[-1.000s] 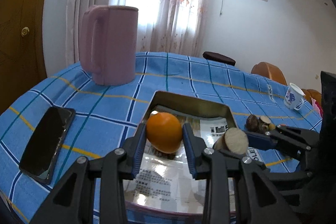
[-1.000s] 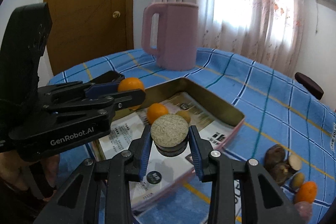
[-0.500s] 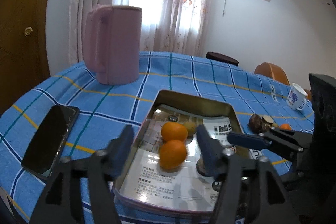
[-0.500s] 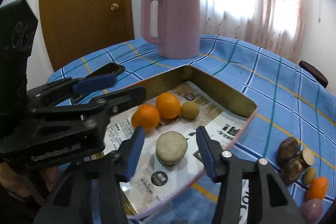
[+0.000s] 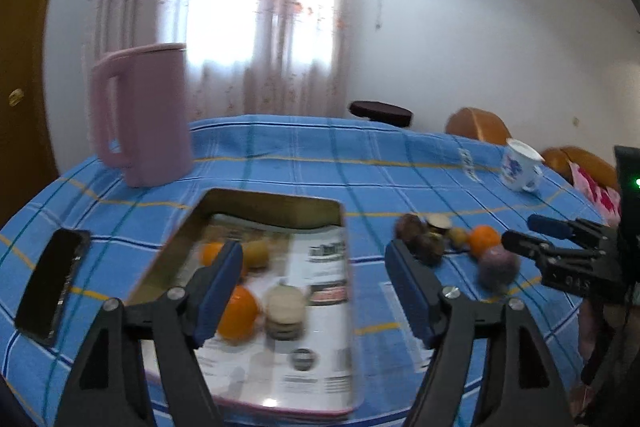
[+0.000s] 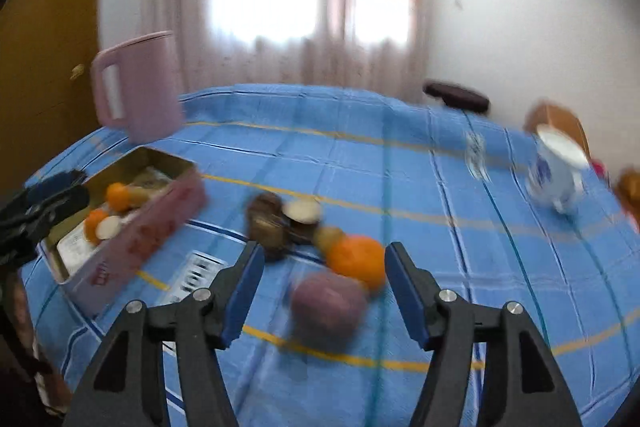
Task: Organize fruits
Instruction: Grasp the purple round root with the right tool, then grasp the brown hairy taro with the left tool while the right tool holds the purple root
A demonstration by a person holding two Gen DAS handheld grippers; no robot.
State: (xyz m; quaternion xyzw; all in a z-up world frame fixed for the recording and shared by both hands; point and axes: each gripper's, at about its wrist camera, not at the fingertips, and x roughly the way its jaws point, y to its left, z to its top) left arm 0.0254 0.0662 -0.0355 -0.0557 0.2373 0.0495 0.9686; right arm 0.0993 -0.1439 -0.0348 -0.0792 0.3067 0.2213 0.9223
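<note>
Right wrist view: my right gripper point(image 6: 324, 285) is spread wide and empty, hanging over the loose pile on the blue cloth point(image 6: 400, 167): a purple fruit point(image 6: 326, 305) between the fingers, an orange point(image 6: 356, 259) just behind it, then brown pieces point(image 6: 268, 223) and a cut piece point(image 6: 302, 211). Frame is blurry, so I can't tell exactly what the brown ones are. Left wrist view: my left gripper point(image 5: 314, 283) is also released, holding nothing, above the tin point(image 5: 272, 205). Tin holds two oranges point(image 5: 236, 313), a round tan slice point(image 5: 285, 305) and a small brownish fruit point(image 5: 256, 253). I'd say we're roughly halfway: four items in, about five or six left out. Purple fruit looks like the next pick.
</note>
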